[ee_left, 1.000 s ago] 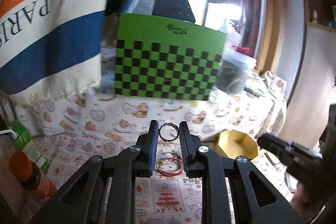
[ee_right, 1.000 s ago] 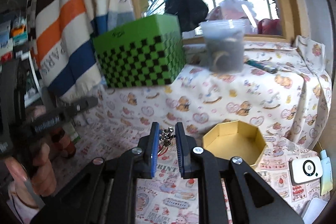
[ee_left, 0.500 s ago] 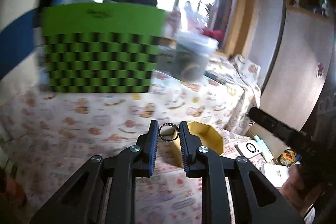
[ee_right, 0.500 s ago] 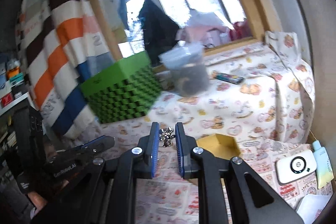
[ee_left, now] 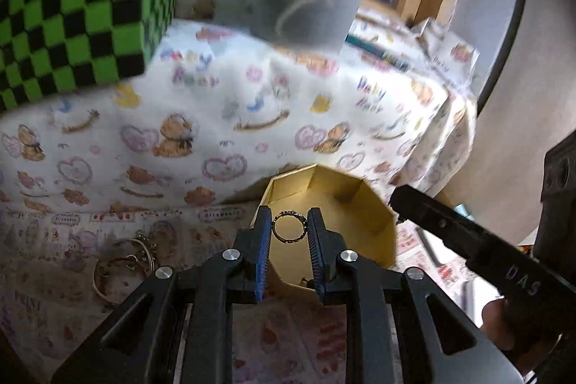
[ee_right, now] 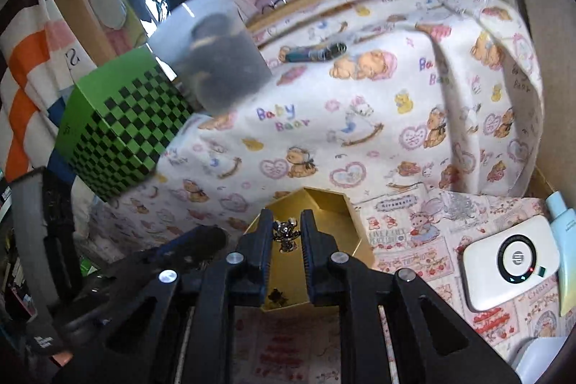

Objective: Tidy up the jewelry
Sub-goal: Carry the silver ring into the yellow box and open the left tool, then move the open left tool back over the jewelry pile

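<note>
My left gripper (ee_left: 289, 227) is shut on a thin beaded ring (ee_left: 289, 229) and holds it over the open gold octagonal box (ee_left: 363, 218). My right gripper (ee_right: 286, 233) is shut on a small silver charm (ee_right: 286, 234) and holds it over the same gold box (ee_right: 324, 204). A small dark piece of jewelry (ee_right: 276, 296) lies in the box. Loose bangles and rings (ee_left: 122, 261) lie on the cloth left of the box. The right gripper's finger (ee_left: 468, 240) shows at the right of the left wrist view.
A green checkered box (ee_right: 118, 128) and a clear plastic tub (ee_right: 219, 67) stand behind on the raised teddy-bear cloth. A white round-dial device (ee_right: 511, 261) and a pale blue bottle (ee_right: 561, 233) lie at the right. A pen (ee_right: 313, 53) lies at the back.
Both grippers have swung right and down, from over the cloth to over the gold box, each still holding its piece. The box now sits right under the fingertips.
</note>
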`<state>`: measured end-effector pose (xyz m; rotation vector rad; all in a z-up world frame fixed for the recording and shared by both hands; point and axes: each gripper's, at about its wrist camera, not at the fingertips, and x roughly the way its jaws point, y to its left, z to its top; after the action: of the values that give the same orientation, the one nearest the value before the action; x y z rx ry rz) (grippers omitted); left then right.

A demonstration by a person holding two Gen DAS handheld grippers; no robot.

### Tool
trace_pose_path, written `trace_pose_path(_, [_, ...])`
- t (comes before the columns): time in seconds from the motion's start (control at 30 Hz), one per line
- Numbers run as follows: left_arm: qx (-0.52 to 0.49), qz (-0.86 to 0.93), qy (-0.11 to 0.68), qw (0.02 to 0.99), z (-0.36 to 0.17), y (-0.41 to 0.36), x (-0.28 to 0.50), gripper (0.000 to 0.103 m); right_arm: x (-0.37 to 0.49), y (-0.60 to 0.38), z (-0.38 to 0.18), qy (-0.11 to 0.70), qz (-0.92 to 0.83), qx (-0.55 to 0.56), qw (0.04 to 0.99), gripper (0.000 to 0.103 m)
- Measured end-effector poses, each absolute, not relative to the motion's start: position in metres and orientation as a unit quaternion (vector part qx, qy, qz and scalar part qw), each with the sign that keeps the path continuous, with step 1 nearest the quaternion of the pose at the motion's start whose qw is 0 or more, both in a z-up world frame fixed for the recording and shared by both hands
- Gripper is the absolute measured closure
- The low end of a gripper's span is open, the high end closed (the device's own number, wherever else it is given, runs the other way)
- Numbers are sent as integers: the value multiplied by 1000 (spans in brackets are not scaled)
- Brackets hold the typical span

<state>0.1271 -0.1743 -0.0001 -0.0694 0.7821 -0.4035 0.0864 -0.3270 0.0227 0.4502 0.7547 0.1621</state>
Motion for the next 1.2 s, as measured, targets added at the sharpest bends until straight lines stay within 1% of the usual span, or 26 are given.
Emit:
trace_pose_path(0.13, [-26, -200, 382, 902, -8, -180, 131, 84, 95, -334, 11, 382, 69, 234, 892, 89])
trace_pose_path(0.27, [-23, -201, 385, 901, -9, -180, 133, 84, 97, -333, 11, 382, 60, 221, 896, 88])
trace_pose_path(0.3, [-19, -201, 382, 902, -9, -181, 132, 84, 96, -333, 10, 382, 56, 223, 895, 86])
trace_pose_path(0.33, [-15, -201, 379, 903, -8, -183, 133, 79, 95, -334, 10, 380, 54, 226, 895, 76])
trace_pose_path(0.37, [-16, -201, 375, 905, -7, -182, 132, 74, 94, -334, 12, 375, 53, 224, 898, 73])
trace_pose_path(0.4, [-20, -202, 371, 906, -5, -179, 130, 63, 93, -332, 14, 373, 51, 219, 900, 72])
trace_pose_path(0.43, [-24, -200, 366, 909, -2, -175, 128, 59, 91, -331, 17, 368, 47, 212, 904, 70])
trace_pose_path(0.5, [-20, -188, 358, 914, 4, -167, 122, 56, 89, -331, 22, 360, 43, 211, 908, 67])
trace_pose_path(0.57, [-8, -168, 342, 925, 14, -156, 111, 48, 85, -330, 27, 353, 43, 213, 910, 65])
trace_pose_path(0.63, [2, -143, 327, 934, 21, -143, 98, 45, 76, -324, 36, 340, 31, 196, 919, 56])
trace_pose_path(0.8, [16, -118, 284, 952, 36, -107, 60, 37, 57, -297, 55, 309, 37, 155, 938, 43])
trace_pose_path(0.87, [16, -108, 263, 958, 43, -93, 48, 32, 53, -288, 59, 305, 50, 152, 939, 42])
trace_pose_path(0.93, [17, -97, 241, 966, 49, -84, 38, 25, 48, -281, 62, 300, 55, 147, 941, 40])
trace_pose_path(0.97, [17, -84, 230, 969, 52, -80, 33, 24, 46, -278, 62, 297, 56, 145, 942, 39])
trace_pose_path(1.07, [18, -80, 194, 978, 62, -73, 16, 18, 41, -268, 65, 283, 62, 125, 949, 33])
trace_pose_path(1.1, [14, -82, 183, 980, 65, -72, 12, 13, 39, -266, 66, 277, 60, 116, 952, 30])
trace_pose_path(1.13, [12, -84, 171, 982, 67, -70, 9, 10, 38, -262, 65, 270, 46, 100, 957, 29])
trace_pose_path(1.2, [16, -83, 151, 985, 69, -66, 6, 7, 39, -257, 63, 267, 36, 89, 959, 29])
